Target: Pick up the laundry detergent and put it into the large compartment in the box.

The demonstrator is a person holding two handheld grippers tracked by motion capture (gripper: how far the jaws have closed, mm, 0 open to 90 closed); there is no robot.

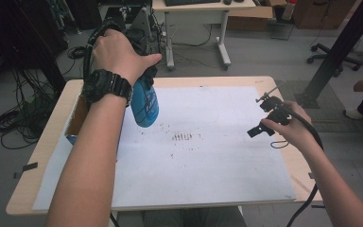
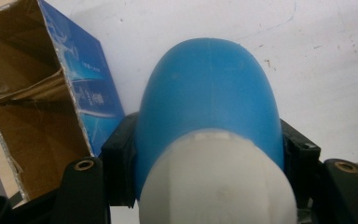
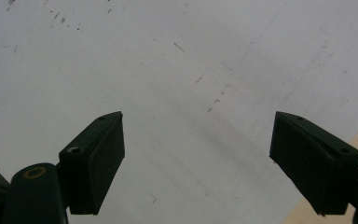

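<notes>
Black fingers [image 2: 121,158] clamp a blue bottle [image 2: 209,102] beside an open box [image 2: 32,102].

Obstacles sit at the table's [image 1: 38,161] left side. Open cardboard box [image 1: 75,118] lies at the left edge, mouth open, blue printed side facing the sheet. Blue bottle [image 1: 145,101] hangs just beside the box, clamped between the jaws of the left hand-held gripper [image 2: 209,154]; the left forearm [image 1: 92,161] crosses the near-left part of the table.

White sheet [image 1: 208,161]: centre, near edge and far-right stretch lie bare, only small dark specks near the middle.

Right hand-held gripper [image 1: 264,116] is over the sheet's right edge, jaws spread wide, only bare sheet [image 3: 177,70] between and ahead of them. A strip of wooden table edge [image 3: 354,135] is at their right.
</notes>
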